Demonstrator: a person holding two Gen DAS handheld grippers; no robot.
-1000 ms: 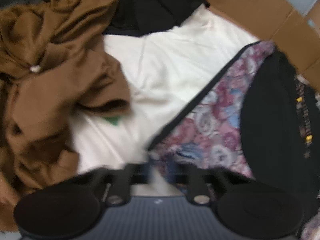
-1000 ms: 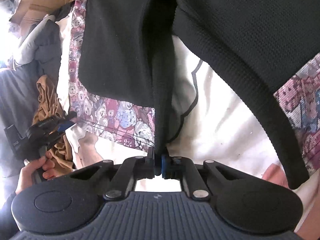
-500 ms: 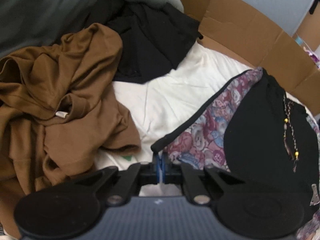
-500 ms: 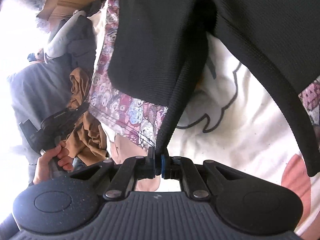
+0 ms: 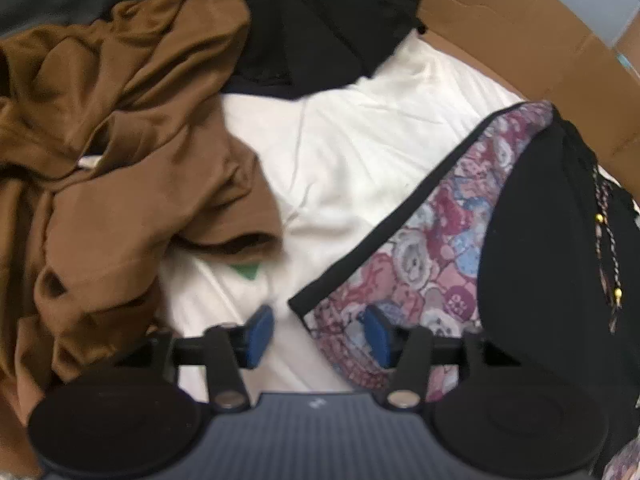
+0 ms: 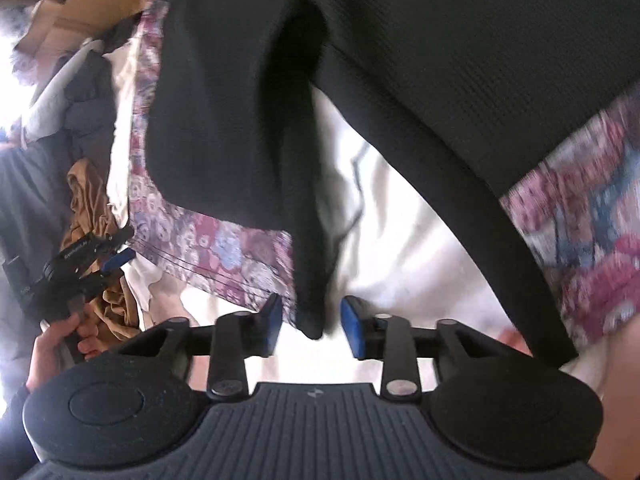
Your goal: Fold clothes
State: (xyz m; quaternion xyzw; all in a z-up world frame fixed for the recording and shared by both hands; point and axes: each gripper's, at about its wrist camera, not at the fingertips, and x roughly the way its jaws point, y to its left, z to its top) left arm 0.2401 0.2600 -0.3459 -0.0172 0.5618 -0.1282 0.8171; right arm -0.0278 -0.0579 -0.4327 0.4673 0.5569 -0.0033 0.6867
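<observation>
Grippers, left (image 5: pixel 316 334) and right (image 6: pixel 308 326), both gape open now after pinching the patterned black-trimmed garment (image 5: pixel 432 248) half a second ago, so it rests lower right on the white sheet (image 5: pixel 360 152), that fold seemingly released.

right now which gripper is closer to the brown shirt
Left. The left gripper hangs open just beside the brown shirt. The right gripper sits across the patterned garment, farther from it.

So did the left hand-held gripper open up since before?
Yes. The left hand-held gripper was pinched on the black-edged corner of the patterned garment; now its blue pads stand apart, the corner lying loose on the white sheet.
</observation>
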